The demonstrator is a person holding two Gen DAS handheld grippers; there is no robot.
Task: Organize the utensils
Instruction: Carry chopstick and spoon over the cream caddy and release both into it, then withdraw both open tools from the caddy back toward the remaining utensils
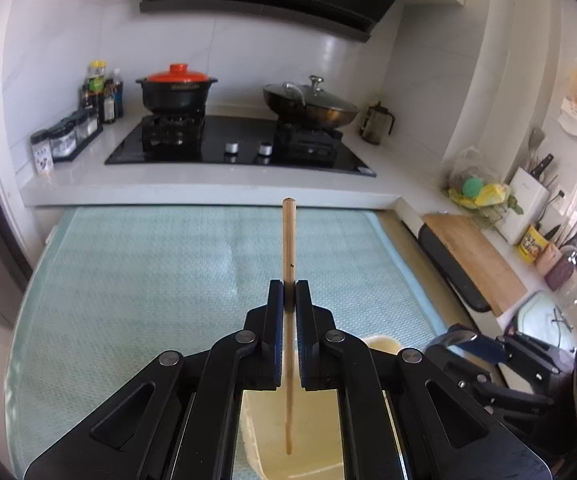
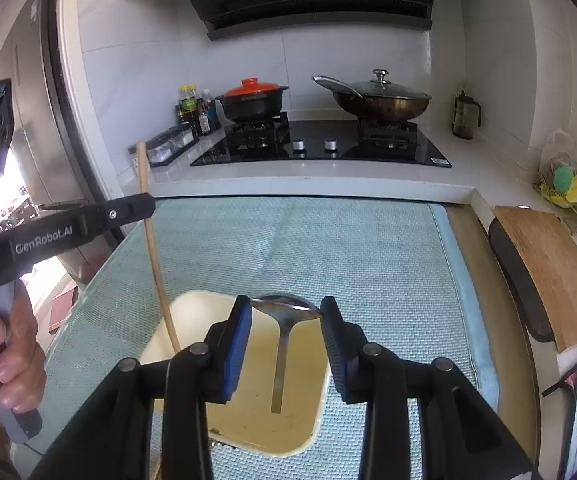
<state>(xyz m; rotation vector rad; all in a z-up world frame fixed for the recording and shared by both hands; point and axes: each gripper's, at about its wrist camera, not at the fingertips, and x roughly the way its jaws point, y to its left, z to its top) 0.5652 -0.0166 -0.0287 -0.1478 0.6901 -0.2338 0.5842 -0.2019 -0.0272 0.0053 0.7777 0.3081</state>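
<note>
Left gripper (image 1: 289,292): pads pressed together on a wooden chopstick (image 1: 288,236), pinched along its length, lower end hanging inside the cream container (image 1: 308,456), upper end angled up and forward. Right gripper (image 2: 286,312): jaws part-spread, clamping a metal spoon (image 2: 282,336) by the bowl edges, handle hanging down over the cream container (image 2: 248,412). Container resting on the pale green mat (image 2: 368,248).

Hazards, judged:
- Spoon held only at the curved bowl rim; likely to pivot or slip if swung.
- Chopstick and spoon sharing one container; possible clash if lowered together.
- Early release risks bounce-out onto the mat.

Beyond the mat: white counter (image 1: 216,184), black hob (image 1: 240,148), red-lidded pot (image 1: 176,90), lidded wok (image 1: 308,104).
</note>
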